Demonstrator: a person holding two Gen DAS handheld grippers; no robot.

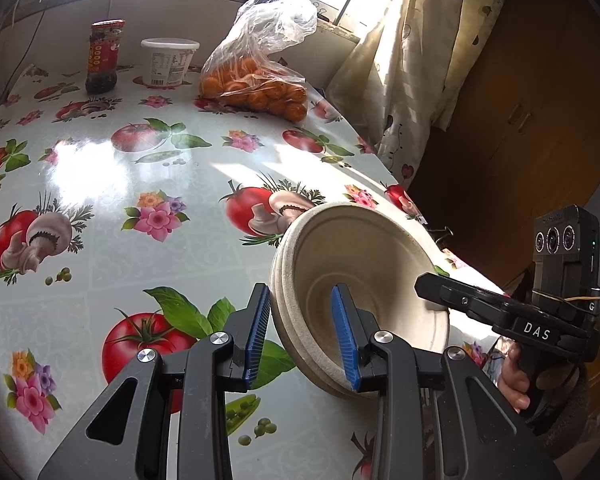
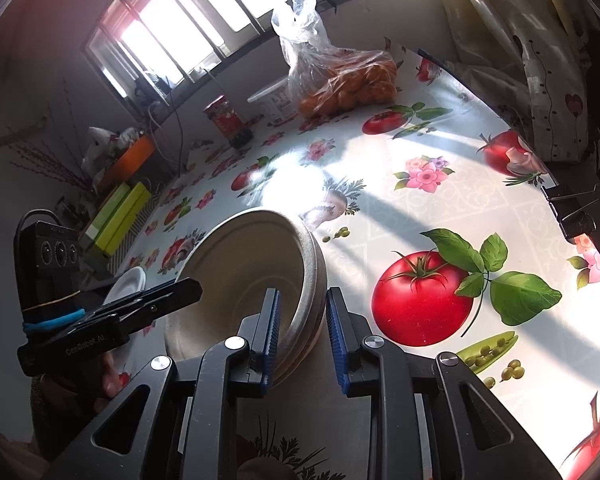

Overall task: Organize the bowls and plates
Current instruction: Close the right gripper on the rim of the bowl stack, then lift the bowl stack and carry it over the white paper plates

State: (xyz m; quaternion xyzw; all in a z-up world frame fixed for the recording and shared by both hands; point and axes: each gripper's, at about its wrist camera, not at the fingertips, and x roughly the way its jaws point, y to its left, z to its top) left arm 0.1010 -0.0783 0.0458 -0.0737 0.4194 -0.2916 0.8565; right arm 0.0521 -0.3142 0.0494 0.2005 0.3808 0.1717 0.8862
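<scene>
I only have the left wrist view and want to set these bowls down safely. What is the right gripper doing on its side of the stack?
Observer: The right gripper straddles the rim of the bowl stack, with one finger inside and one outside. I cannot tell whether the pads press.
Operator: Is anything on the table beyond my gripper's left side?
Observer: Yes, a small white plate lies there, just past the left gripper.
Operator: And further back on that side?
Observer: Yellow-green boxes stand there, behind the plate.
</scene>
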